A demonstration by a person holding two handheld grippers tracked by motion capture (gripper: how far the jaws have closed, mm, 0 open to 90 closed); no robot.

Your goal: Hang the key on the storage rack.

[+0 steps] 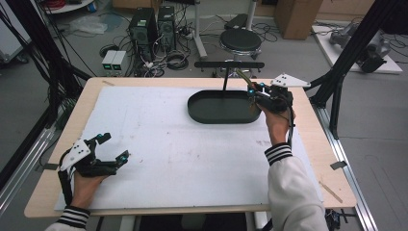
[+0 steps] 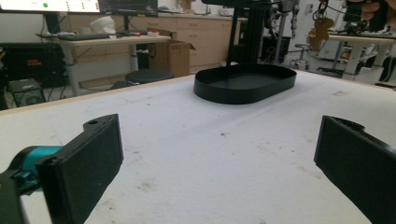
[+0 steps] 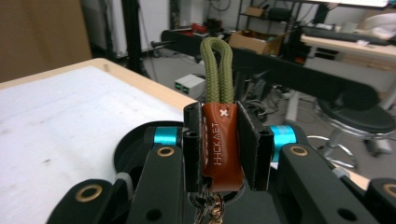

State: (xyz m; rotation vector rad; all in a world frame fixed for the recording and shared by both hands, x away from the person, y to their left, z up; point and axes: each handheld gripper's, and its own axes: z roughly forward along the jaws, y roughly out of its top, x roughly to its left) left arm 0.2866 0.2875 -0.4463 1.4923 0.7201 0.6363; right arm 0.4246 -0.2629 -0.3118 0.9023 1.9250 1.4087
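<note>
The keychain (image 3: 222,140), a brown leather tab with a green cord loop (image 3: 217,70) rising from it, sat clamped between the pads of the right gripper (image 3: 223,144), metal rings hanging below the tab. In the high view the right gripper (image 1: 254,92) hovered at the tray's (image 1: 211,113) three o'clock edge, the cord pointing toward eleven o'clock, near the post (image 1: 225,77) of a black stand rising behind the tray. From the left gripper view the keychain (image 2: 320,28) hung in the air well above the table.

The tray (image 2: 219,93), a shallow black oval, lay at about one o'clock on the white mat (image 1: 159,144); its floor looked bare.

The left gripper (image 1: 113,147) rested low at about eight o'clock on the mat, well apart from the tray. Its jaws stood wide apart with nothing between them, the pads (image 2: 93,163) just above the mat (image 2: 210,163).
</note>
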